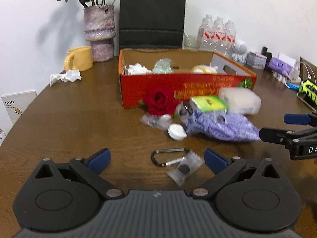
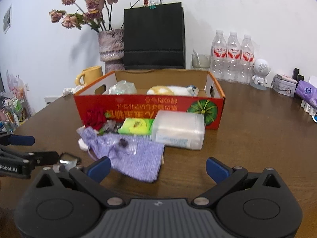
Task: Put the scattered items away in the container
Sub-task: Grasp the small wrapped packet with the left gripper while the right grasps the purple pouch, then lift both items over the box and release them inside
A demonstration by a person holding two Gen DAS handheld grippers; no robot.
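Purple cloth pouch (image 2: 130,156) lies on the surface before the red box (image 2: 150,107); right gripper (image 2: 157,169) fingers spread wide, empty (left gripper (image 1: 157,160) likewise). Straddle the pouch's middle, pinch low, lift clear of the box wall.

Water bottles (image 2: 232,56): three. One box (image 2: 148,107), one yellow mug (image 1: 79,58), one black bag (image 2: 154,37). Two tools (image 1: 157,158) (image 2: 158,168)

My left wrist cam sits low over the table (image 1: 69,109), facing the red box (image 1: 178,87); right cam's closer, further right. Both share the box (image 2: 148,107) and purple pouch (image 2: 134,154).
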